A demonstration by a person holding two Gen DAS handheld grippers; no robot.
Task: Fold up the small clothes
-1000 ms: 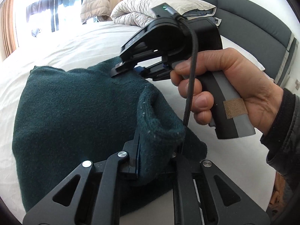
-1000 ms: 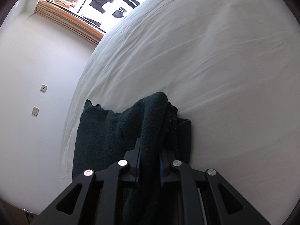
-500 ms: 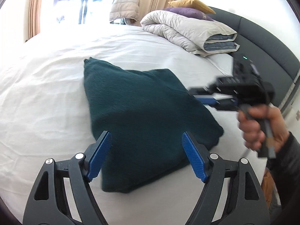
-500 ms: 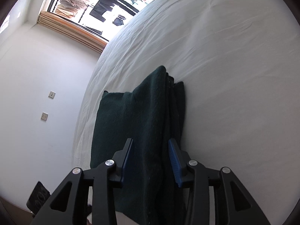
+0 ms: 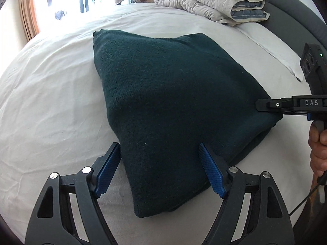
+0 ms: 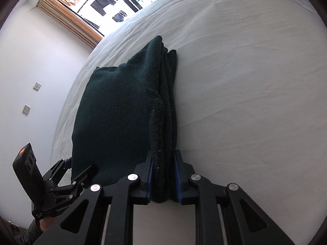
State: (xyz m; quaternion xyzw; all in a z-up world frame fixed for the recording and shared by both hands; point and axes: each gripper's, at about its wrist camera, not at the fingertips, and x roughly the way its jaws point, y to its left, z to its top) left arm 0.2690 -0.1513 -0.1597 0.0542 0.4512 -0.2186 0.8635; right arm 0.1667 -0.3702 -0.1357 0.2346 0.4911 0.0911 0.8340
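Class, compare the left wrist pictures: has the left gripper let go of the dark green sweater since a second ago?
Yes. The left gripper now stands open, drawn back from the dark green sweater, which lies flat on the white bed sheet.

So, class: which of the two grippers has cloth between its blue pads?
The right gripper: its jaws are closing on the dark green sweater's folded edge. The left gripper stands wide open.
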